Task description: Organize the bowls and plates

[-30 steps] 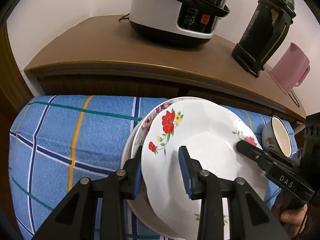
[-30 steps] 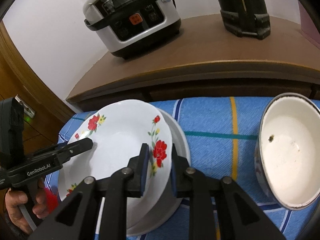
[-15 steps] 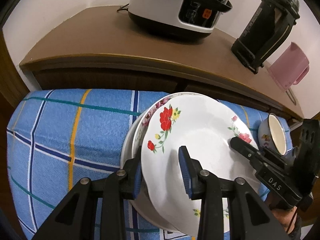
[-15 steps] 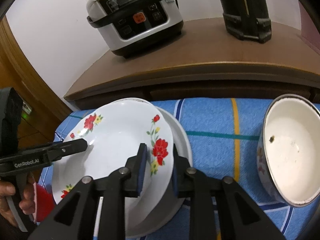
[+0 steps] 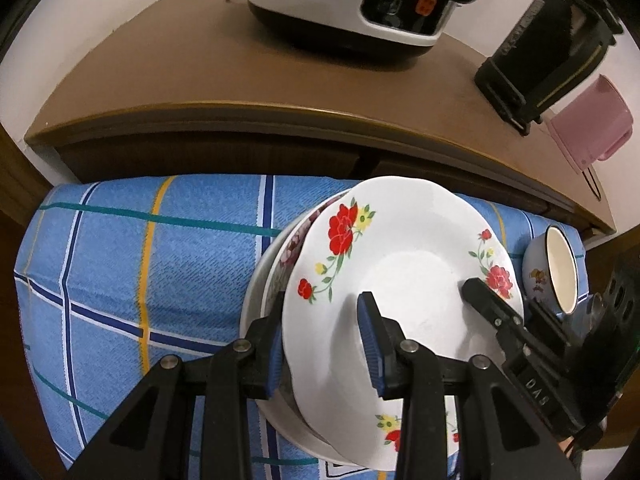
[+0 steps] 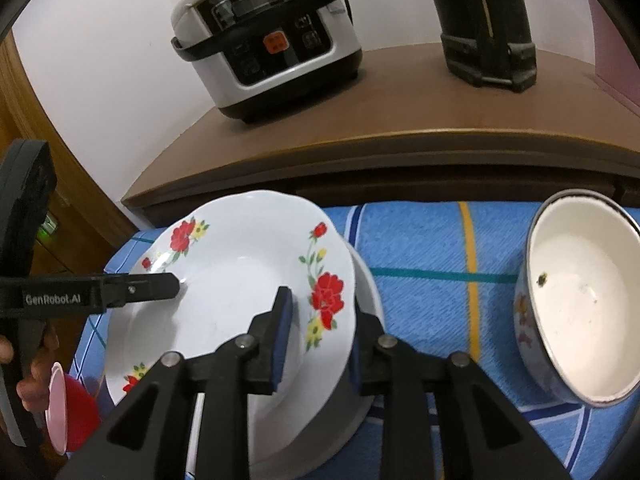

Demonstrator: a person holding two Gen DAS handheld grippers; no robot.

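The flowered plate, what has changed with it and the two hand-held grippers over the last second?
The right hand-held gripper has just been opening: its jaws now straddle the flowered plate's rim with a visible gap, where they were pinched on it before. The plate has settled lower over the stack of plates. The left hand-held gripper straddles the opposite rim at the same width as before. The enamel bowl and rice cooker have not moved.
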